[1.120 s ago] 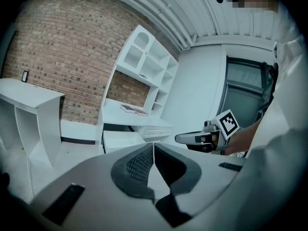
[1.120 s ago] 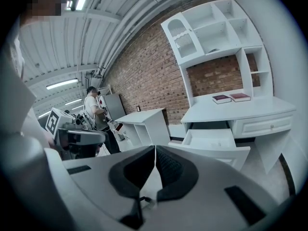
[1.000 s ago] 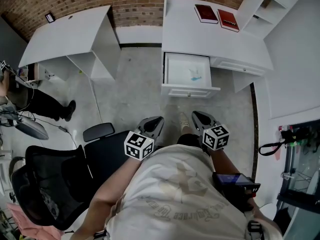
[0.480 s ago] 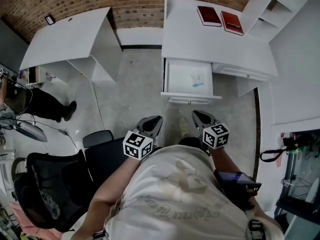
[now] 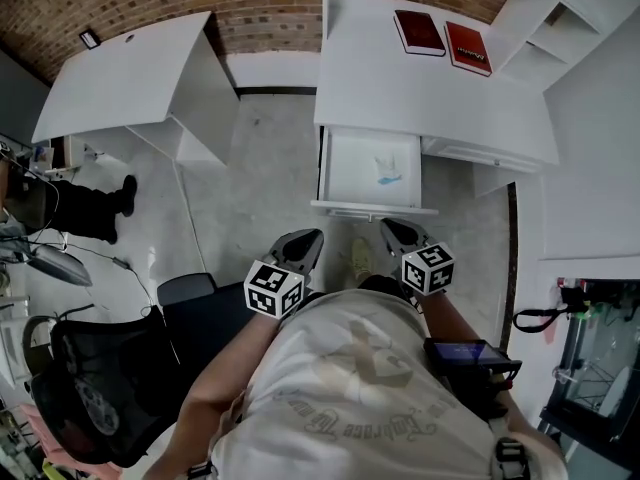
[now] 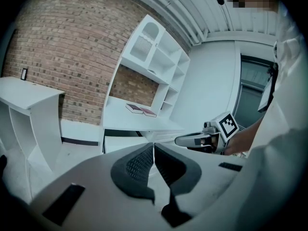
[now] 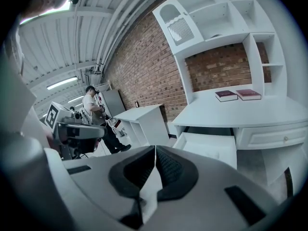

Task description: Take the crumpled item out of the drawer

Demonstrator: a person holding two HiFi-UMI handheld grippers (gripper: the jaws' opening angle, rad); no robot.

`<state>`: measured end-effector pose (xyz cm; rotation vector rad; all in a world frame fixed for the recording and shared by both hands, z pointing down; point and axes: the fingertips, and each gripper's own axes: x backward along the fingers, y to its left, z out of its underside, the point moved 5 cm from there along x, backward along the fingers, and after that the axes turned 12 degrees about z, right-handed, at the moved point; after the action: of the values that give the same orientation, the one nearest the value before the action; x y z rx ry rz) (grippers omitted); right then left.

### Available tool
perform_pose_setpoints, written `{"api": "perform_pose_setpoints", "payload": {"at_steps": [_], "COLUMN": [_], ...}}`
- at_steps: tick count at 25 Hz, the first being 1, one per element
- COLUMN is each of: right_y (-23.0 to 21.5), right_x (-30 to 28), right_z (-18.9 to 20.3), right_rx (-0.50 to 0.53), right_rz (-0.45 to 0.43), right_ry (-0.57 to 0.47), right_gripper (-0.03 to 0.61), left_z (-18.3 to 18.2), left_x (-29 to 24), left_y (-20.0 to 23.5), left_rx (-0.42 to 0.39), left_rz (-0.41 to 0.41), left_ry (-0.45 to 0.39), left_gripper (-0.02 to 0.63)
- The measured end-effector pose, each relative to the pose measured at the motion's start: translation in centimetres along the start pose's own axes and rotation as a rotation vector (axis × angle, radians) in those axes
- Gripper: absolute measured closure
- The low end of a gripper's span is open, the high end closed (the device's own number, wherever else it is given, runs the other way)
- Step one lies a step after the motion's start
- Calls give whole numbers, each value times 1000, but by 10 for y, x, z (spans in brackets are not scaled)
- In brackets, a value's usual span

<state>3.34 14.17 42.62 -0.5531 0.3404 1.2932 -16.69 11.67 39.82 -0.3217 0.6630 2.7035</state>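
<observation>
— What's around the drawer [image 5: 372, 209]?
— It stands open at the front edge of a white desk [image 5: 400, 88]. It's a shallow white box. Two dark red books [image 5: 418, 31] lie side by side near the desk's back edge, toward the right, under a brick wall [image 5: 250, 3]. White open shelves [image 5: 560, 13] rise at the desk's right end. A second white desk [image 5: 120, 78] stands well apart to the left, and a black mesh chair [image 5: 95, 388] sits at the person's left.
— And the crumpled item [image 5: 390, 171]?
— It's on the drawer floor, right of the middle. It looks pale and wrinkled, with blue marks, but it's too small to tell the material.
— Anything in the way?
— Grey speckled floor [image 5: 270, 168] and the person's shoe [image 5: 360, 258] lie between the grippers and the drawer front.
— The grippers?
— The left gripper [image 6: 154, 150] has its ribbed black pads pressed together with nothing between them. The right gripper [image 7: 155, 153] is the same, closed and empty. Both are short of the drawer.
— Anything cut off?
— Another person [image 5: 75, 208] at the left edge shows only in part.
</observation>
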Motion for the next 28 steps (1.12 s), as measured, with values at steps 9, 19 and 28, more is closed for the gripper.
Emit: {"api": "perform_pose_setpoints", "payload": {"at_steps": [9,19,28], "right_y": [-36,-73,-112], "right_x": [-34,-66,-85], "right_z": [-22,-34,-40], "right_rx": [3,2,12], "right_rz": [-43,-101,-140], "right_ry": [24,49,73], "right_gripper": [554,554,554], "left_z": [-16,-30,-38], "left_x": [-38,-74,-112], "left_y": [17,30,36], "left_rx": [26,43,60], "left_rz": [-31,-83,-117], "left_ry": [20,43,59], "left_gripper": [586,586,586]}}
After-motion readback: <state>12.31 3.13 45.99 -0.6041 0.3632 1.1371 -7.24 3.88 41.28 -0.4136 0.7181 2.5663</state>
